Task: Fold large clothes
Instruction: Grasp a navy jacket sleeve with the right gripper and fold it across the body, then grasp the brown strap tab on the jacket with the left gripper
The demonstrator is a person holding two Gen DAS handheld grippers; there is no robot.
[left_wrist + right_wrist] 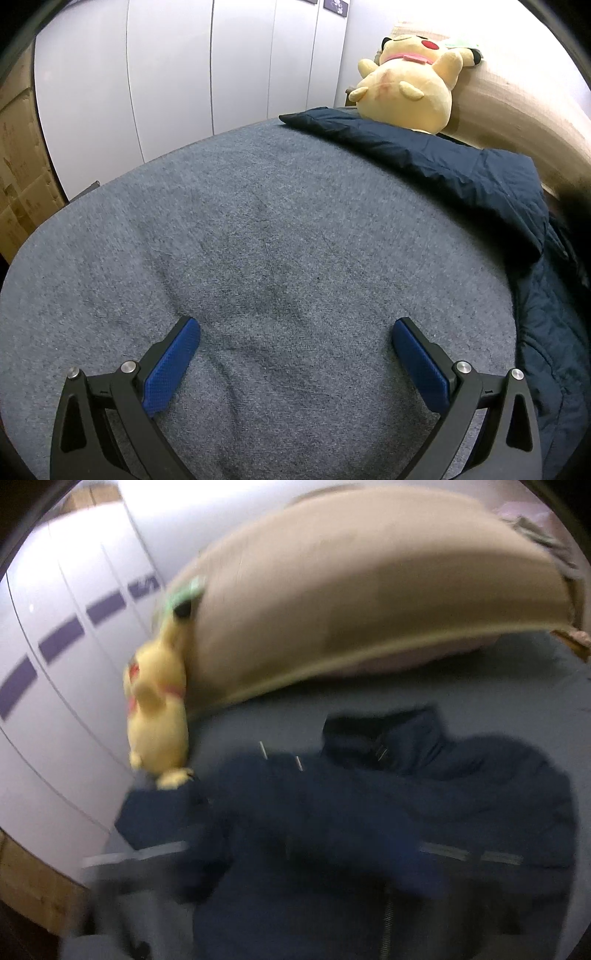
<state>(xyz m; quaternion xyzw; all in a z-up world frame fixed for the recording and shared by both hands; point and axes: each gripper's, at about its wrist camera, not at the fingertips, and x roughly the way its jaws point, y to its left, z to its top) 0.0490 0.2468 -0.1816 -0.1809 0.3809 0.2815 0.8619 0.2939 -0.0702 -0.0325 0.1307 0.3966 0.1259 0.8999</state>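
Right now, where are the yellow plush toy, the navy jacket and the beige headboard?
yellow plush toy (402,88), left wrist view, its belly.
navy jacket (332,812), right wrist view, its body.
beige headboard (351,590), right wrist view, its padded face.

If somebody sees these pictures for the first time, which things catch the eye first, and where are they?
The yellow plush toy stands out most, lying at the far edge of the grey bed cover against a beige cushion. Next is the dark navy jacket, spread on the cover with one sleeve reaching under the toy. Nearest, the left gripper hangs with open jaws over bare cover.
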